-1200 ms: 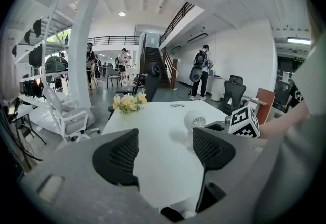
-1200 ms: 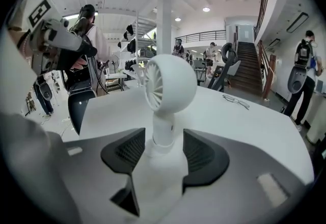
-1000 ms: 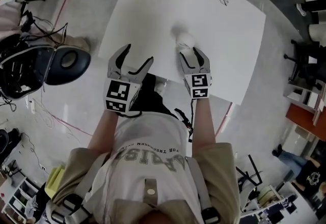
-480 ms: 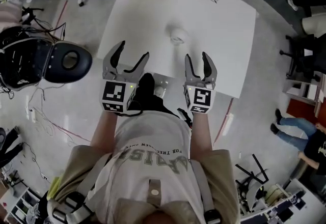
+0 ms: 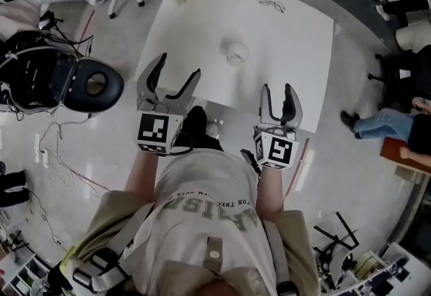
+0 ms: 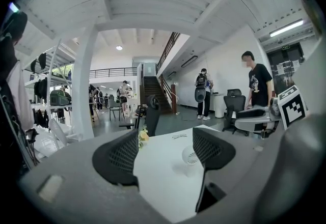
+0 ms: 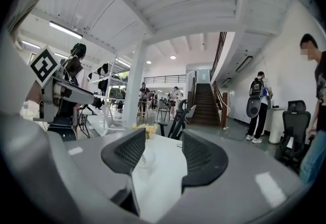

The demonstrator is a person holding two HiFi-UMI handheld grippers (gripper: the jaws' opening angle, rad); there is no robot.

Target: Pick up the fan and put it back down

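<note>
The left gripper [image 5: 178, 67] hangs over the near edge of the desk [image 5: 296, 46], its jaws released and empty, much where it was a second ago, only lifted a little; the fan [image 5: 236, 52] stands free on the desk, ahead of these jaws and off toward the right-hand one, well beyond the tips and touching neither. The larger change is on the right: a second ago the right gripper [image 5: 278, 89] had its jaws up against the fan, and now it is drawn back to the near edge of the desk, jaws spread with nothing between them. From there the fan lies ahead and to the left, just past the left jaw and well apart. With the fan on the desk and both grippers clear of it, the set-down looks complete.
</note>
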